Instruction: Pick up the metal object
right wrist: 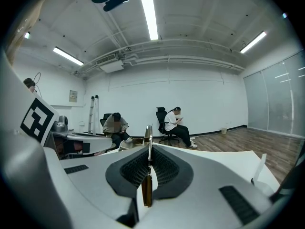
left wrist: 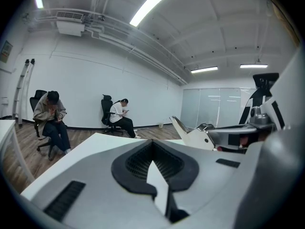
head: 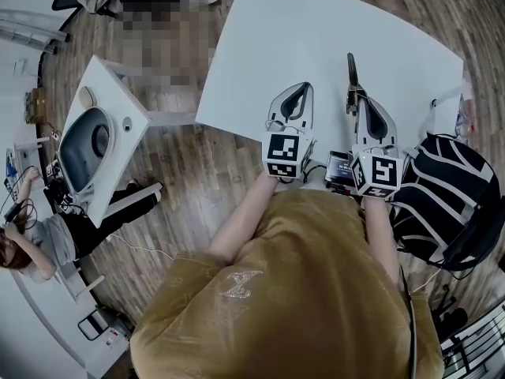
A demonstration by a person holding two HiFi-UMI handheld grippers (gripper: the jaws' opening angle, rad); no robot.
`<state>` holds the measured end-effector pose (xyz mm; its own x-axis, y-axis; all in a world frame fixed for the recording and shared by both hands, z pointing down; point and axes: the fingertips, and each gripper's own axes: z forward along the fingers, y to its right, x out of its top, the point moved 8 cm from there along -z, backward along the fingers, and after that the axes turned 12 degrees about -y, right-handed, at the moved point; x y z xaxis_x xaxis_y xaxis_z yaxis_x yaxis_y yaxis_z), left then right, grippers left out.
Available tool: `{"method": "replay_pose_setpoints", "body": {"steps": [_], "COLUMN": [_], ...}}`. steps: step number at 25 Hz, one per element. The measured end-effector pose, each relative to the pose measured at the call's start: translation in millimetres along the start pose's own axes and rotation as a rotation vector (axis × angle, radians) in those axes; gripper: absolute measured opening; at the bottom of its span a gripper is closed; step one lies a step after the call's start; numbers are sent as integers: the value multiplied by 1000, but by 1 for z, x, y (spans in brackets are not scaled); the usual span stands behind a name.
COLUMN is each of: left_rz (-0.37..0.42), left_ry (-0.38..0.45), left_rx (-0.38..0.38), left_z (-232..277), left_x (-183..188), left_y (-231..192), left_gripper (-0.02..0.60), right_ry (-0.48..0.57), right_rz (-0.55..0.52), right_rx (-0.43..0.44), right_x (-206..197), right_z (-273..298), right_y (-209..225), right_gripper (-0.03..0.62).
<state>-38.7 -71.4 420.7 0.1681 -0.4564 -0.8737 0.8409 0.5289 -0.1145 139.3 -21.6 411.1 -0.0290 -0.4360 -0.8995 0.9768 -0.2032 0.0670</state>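
Observation:
The metal object point(head: 352, 76) is a thin flat blade with a brown handle. My right gripper point(head: 361, 107) is shut on it above the white table point(head: 316, 30), and the blade sticks out past the fingertips toward the far side. In the right gripper view I see the metal object point(right wrist: 147, 187) edge-on, clamped upright in my right gripper point(right wrist: 149, 149). My left gripper point(head: 297, 93) hovers beside it to the left, shut and holding nothing. In the left gripper view, past my left gripper point(left wrist: 152, 146), the metal object's blade point(left wrist: 189, 132) pokes out at the right.
A small white side table point(head: 118, 105) carrying a grey device stands on the wood floor at left. A black-and-white striped bag point(head: 446, 196) sits at right. A dark phone-like device point(head: 341, 166) lies near the table's front edge. People point(right wrist: 176, 123) sit on office chairs at the far wall.

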Motion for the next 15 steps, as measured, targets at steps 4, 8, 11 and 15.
{"method": "replay_pose_setpoints", "body": {"steps": [4,8,11,15], "left_rz": [3,3,3,6], "left_ry": [-1,-2,0,-3], "left_rx": [3,4,2,3], "left_z": [0,0,-1,-1], "left_x": [-1,-1,-1,0], "left_y": [1,1,1,2], "left_gripper": [2,2,2,2], "right_ry": [2,2,4,5], "right_rz": [4,6,8,7], "right_rx": [1,1,1,-1], "right_x": [0,0,0,-1], "right_z": [-1,-2,-2,-3], "right_y": [2,2,2,3], "right_gripper": [11,11,11,11]}}
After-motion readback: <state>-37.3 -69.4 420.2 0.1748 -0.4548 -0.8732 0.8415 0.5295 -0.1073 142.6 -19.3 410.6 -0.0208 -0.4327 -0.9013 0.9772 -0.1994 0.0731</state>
